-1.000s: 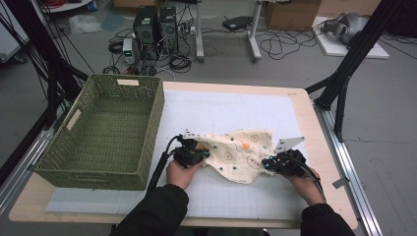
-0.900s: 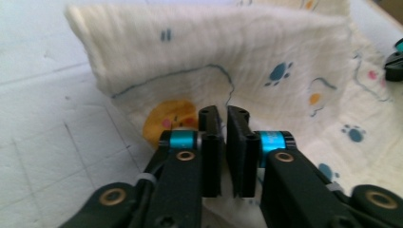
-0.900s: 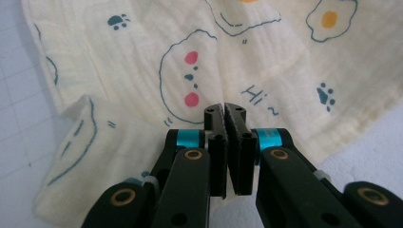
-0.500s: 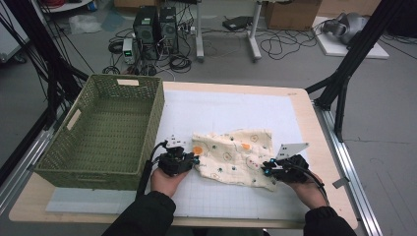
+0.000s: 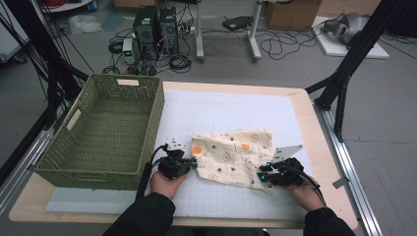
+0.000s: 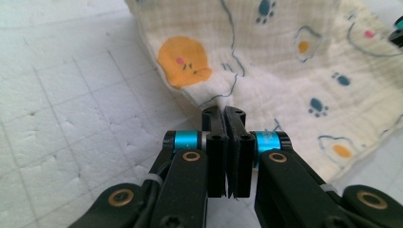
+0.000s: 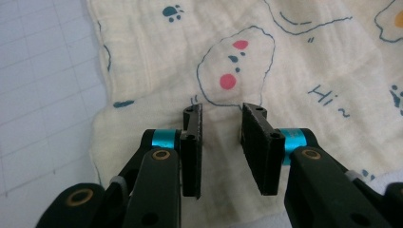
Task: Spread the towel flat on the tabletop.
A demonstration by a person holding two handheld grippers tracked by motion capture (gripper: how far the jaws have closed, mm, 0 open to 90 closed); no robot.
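- Cream printed cloth (image 5: pixel 231 156) lies on the white gridded mat (image 5: pixel 231 113) on the surface (image 5: pixel 300 105), roughly mid-mat, toward the person's side.
- Cloth looks folded into a rough rectangle; near edge rumpled, far edge fairly straight.
- Left hand-held gripper (image 5: pixel 193 164) sits at the cloth's left edge, just right of the basket's near corner.
- Left gripper view: the left hand-held gripper (image 6: pixel 223 114) has its 2 jaws pressed together, tips at the cloth's hem beside an orange blob print. Cloth (image 6: pixel 285 71) puckers right at the tips, so they look clamped on the hem; how much fabric is caught I cannot tell.
- Its jaws have just been closing.
- Right hand-held gripper (image 5: pixel 265 174) is at the cloth's near right corner.
- Right gripper view: the right hand-held gripper (image 7: pixel 222 111) has jaws apart with a clear gap, hanging over the cloth (image 7: pixel 228 47). Pads press on nothing; fabric lies flat under them.
- Its jaws have just been opening; no fold stands between them.
- Prints under the right jaws: outlined shape with 2 pink dots, "Hi" lettering, teal paw marks.
- Green woven basket (image 5: pixel 105 128) stands on the left of the surface, apart from the cloth.
- Both hands (image 5: pixel 167 183) come in from the near edge, dark sleeves.
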